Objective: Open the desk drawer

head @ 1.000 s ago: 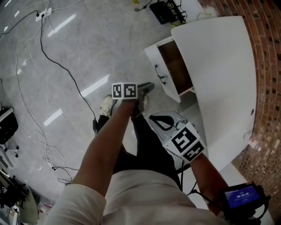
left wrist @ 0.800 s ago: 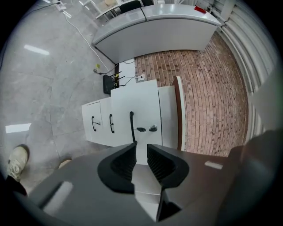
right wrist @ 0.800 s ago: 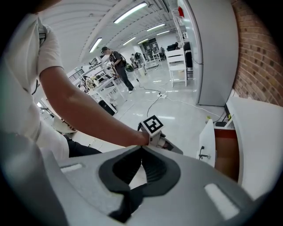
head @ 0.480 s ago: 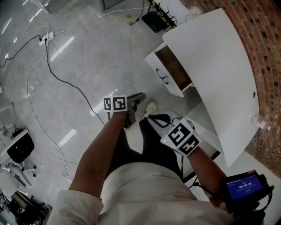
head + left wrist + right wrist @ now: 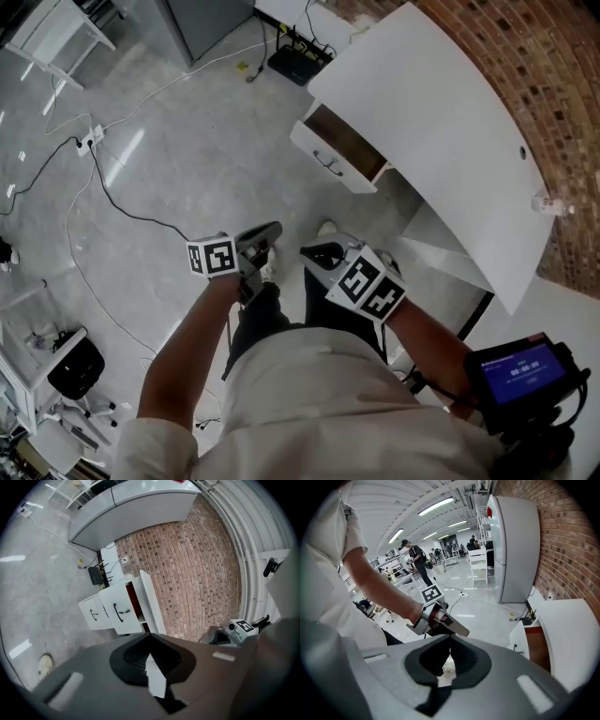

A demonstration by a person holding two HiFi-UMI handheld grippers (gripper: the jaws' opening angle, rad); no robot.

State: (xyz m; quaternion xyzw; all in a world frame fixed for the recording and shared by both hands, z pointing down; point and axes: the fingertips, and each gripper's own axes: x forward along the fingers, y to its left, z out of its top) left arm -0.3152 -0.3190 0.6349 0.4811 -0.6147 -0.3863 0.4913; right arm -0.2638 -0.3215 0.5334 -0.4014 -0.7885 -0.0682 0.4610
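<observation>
Drawer (image 5: pixel 337 159) is seen pulled open. Left hand-held gripper (image 5: pixel 265 232) and right hand-held gripper (image 5: pixel 316 252) are held pressed together, empty, well apart from it.

Bare grey floor (image 5: pixel 187 141) lies between the open drawer (image 5: pixel 336 165) and the left hand-held gripper (image 5: pixel 274 228) and right hand-held gripper (image 5: pixel 308 251), both well apart from it. The white worktop (image 5: pixel 422 112) overhangs the drawer's rear. Cables (image 5: pixel 112 202) cross the floor at left. A shoe (image 5: pixel 326 228) lies just beyond the right hand-held gripper.
</observation>
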